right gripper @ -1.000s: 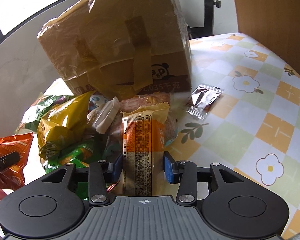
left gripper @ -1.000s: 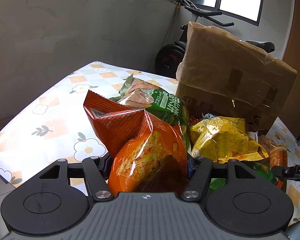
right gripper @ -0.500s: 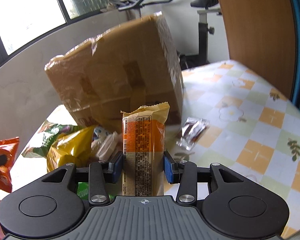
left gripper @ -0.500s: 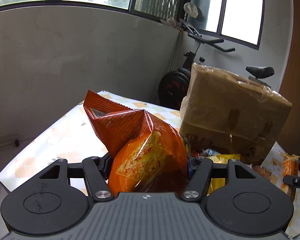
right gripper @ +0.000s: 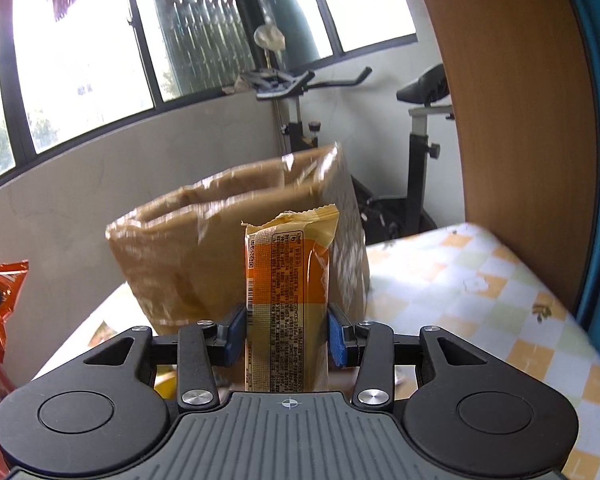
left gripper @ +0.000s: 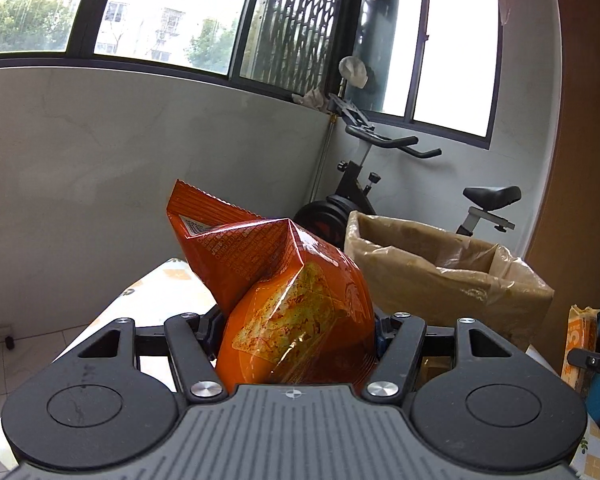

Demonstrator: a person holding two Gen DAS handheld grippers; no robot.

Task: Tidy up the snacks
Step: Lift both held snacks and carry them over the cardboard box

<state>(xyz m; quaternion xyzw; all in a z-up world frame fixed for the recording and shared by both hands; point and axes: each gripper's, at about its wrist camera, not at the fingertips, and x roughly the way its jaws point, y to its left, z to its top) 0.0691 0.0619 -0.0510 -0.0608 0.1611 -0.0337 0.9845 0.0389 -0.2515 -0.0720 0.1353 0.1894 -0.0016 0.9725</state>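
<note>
Snacks are in both grippers, one bag each. Going left to right in the left wrist view, the tablecloth [left gripper: 156,296] with pale checks shows at about 9 o'clock, past the black gripper body. The left gripper [left gripper: 296,330] sits low in the middle, and its jaws are squeezed onto the orange chip bag [left gripper: 284,300]. That bag is puffy and shiny. Its crinkled top edge leans toward 11 o'clock. At about 3 o'clock from the bag stands the brown cardboard box [left gripper: 448,280], with its top open and shiny tape on its flaps. Behind the box, at 1 o'clock, is an exercise bike [left gripper: 384,168] by the grey wall, under big windows. At the far right edge, at 3 o'clock, a bit of the other snack peeks in.

In the right wrist view, a corner of the orange chip bag [right gripper: 0,300] shows at 9 o'clock on the left edge. The brown cardboard box [right gripper: 188,252] stands at 11 o'clock, a little blurry. The right gripper [right gripper: 287,332] is in the middle, and its blue pads [right gripper: 336,338] press on both sides of the tall cracker pack [right gripper: 288,292]. The pack stands straight up, yellow on top and orange below, with small black writing. At 3 o'clock the tablecloth [right gripper: 480,292] spreads out with orange and green squares. A wooden board [right gripper: 512,120] rises at 1 o'clock.
</note>
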